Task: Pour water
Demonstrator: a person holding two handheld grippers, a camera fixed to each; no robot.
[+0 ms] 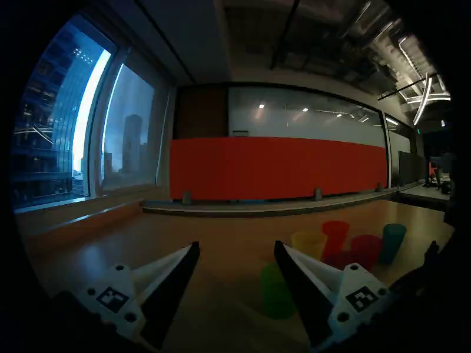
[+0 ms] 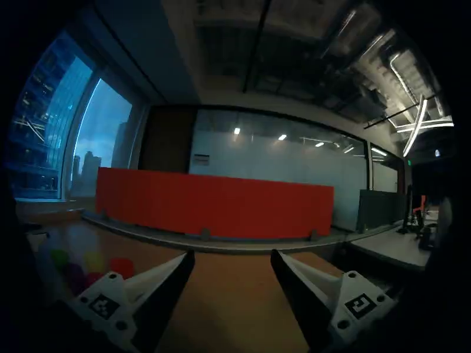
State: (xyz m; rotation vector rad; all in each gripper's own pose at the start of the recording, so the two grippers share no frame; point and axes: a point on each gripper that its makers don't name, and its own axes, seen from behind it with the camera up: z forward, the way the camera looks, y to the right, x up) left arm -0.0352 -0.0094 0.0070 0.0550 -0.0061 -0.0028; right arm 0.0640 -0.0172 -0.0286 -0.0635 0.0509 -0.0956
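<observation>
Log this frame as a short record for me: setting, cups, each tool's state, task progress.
setting: wooden table, red partition behind it, window at the side
cups: clustered on the table; green cup nearest, then yellow cup, red cup, crimson cup, teal cup
left tool: open, empty, short of the cups
right tool: open, empty
progress: no cup held yet

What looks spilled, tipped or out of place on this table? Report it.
Nothing stands out. Every cup, from the green cup to the teal cup, stands upright on the wooden table, with no spill visible. The left gripper and right gripper have open, empty jaws.
</observation>
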